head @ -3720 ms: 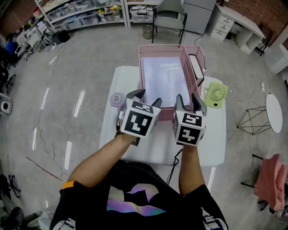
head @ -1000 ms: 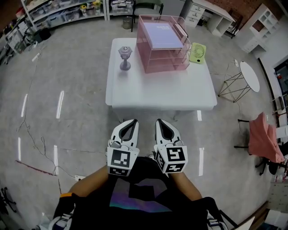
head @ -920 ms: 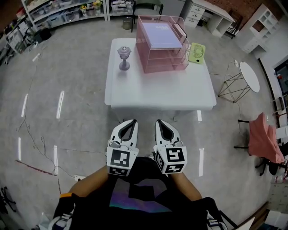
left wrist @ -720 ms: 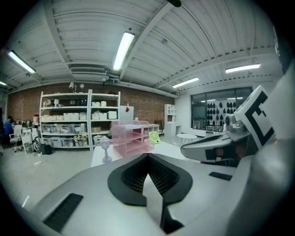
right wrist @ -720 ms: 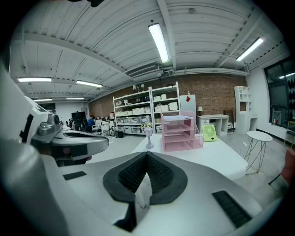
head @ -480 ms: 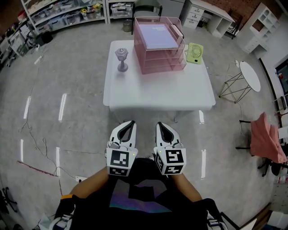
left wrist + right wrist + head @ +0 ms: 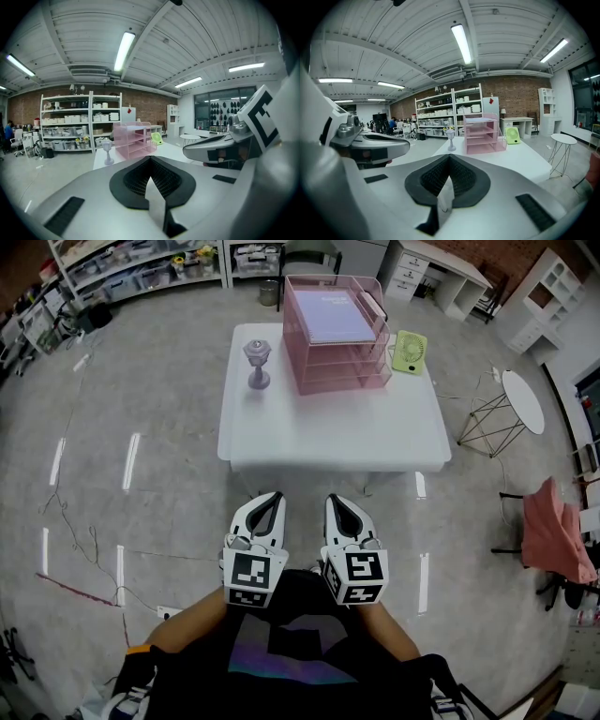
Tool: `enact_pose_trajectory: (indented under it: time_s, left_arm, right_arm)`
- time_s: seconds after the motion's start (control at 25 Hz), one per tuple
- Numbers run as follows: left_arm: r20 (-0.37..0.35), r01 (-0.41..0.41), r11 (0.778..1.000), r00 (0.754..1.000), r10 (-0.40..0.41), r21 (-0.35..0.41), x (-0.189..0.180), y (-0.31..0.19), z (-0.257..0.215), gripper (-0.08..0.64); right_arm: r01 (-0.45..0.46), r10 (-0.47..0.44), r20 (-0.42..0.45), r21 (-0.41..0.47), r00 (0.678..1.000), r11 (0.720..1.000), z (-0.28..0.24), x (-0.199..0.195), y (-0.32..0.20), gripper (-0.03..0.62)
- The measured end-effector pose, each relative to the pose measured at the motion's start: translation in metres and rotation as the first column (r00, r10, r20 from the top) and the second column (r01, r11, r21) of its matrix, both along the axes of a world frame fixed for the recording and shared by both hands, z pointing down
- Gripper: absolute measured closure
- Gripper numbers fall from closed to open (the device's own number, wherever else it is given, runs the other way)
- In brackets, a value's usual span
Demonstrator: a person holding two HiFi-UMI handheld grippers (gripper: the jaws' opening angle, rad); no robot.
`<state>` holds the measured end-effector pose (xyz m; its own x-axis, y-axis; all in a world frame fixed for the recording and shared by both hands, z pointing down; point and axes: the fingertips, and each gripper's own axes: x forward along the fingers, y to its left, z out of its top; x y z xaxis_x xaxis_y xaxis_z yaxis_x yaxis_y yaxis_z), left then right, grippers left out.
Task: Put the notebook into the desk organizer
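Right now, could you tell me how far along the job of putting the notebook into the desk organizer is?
Done, it seems: the notebook lies in the top tray of the pink desk organizer on the white table. In hand: nothing; the left gripper and right gripper are both shut and empty, held near the person's body, short of the table. Left: nothing that I can see.

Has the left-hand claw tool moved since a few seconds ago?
Yes. The left gripper has pulled back toward the person: it was at the pink wire desk organizer, and now sits short of the white table's near edge.
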<state>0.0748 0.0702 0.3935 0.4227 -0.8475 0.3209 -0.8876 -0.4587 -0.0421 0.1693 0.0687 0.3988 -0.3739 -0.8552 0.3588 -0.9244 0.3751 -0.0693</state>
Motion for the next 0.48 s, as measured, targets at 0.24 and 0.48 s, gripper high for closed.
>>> enact_pose_trajectory:
  time_s: [0.24,0.48]
  left_arm:
    - [0.002,-0.010,1.000,1.000,0.010,0.003,-0.0034,-0.0007,-0.0011,0.552]
    - [0.003,-0.021,1.000,1.000,0.021,0.009,-0.0057,-0.0012,-0.0055,0.552]
  right_arm:
    - [-0.006,0.006,0.008,-0.001,1.000,1.000,-0.0029,-0.0050,0.0009,0.577]
    - [-0.011,0.011,0.006,0.002,1.000,1.000,-0.0066,-0.0078,0.0019,0.577]
